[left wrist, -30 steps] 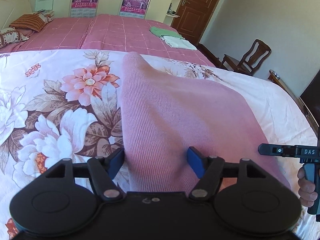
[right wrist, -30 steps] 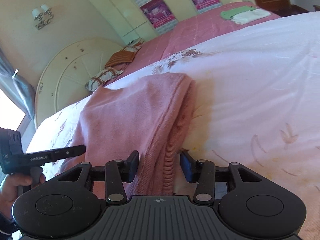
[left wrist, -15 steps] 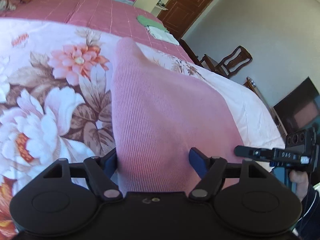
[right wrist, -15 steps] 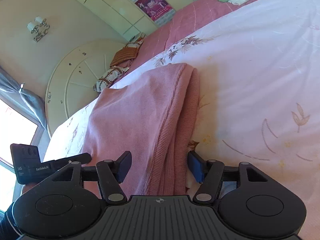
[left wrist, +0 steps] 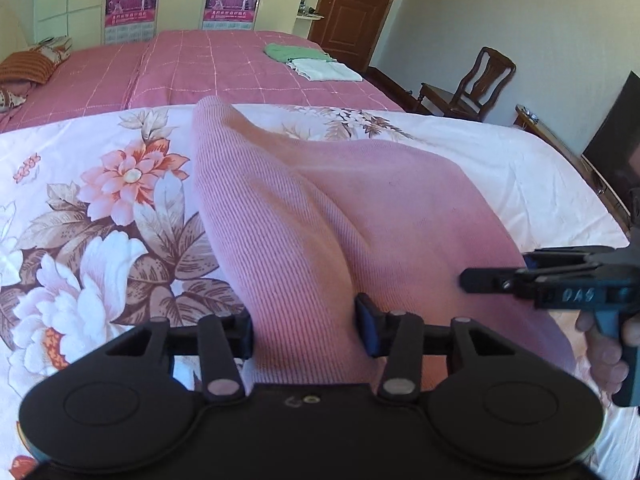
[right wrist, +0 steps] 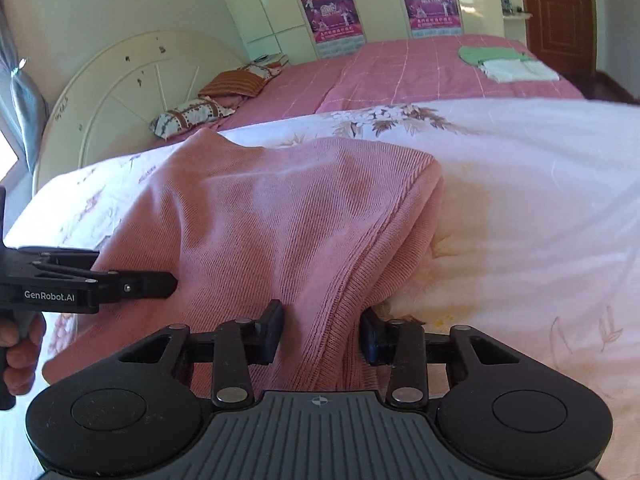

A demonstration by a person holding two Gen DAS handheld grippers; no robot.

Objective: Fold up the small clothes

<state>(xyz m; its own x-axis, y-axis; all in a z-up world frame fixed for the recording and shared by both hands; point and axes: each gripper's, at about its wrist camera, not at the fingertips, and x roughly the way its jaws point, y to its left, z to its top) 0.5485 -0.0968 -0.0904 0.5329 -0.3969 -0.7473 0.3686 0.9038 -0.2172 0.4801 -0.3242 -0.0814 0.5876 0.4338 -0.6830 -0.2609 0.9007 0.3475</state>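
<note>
L gripper [left wrist: 306, 330] has a thick roll of the pink knit garment [left wrist: 352, 216] between its blue pads [left wrist: 367, 330]; jaws closing, cloth bunched against both pads, so it reads as pinching the near hem; R gripper [right wrist: 322, 334] same story, jaws closing on the ribbed side edge of the garment [right wrist: 272, 232], fabric filling the gap and pressed by both pads

Garment sits mid-bed on the floral quilt [left wrist: 100, 208], near edge lifted w/ a ridge running off toward 12 o'clock; far corner at 11 o'clock poking up; in the left view the R gripper [left wrist: 560, 280] shows at 3 o'clock, a hand [left wrist: 604, 344] on its grip

Risks, as I judge it: knit is thick and slack, so a pinch taking only the top layer would let the lower layer sag and the fold go crooked; if one side lifts ahead of the other the ridge twists; quilt could get nipped in w/ the hem and drag

Around: green top [left wrist: 294, 52] and white folded cloth [left wrist: 324, 70] at 12 o'clock on the pink checked bedspread [left wrist: 224, 68], well apart; pillows [right wrist: 216, 96] at 10 o'clock; chair [left wrist: 476, 84] at 2 o'clock off the bed; nothing lies in the fold path
</note>
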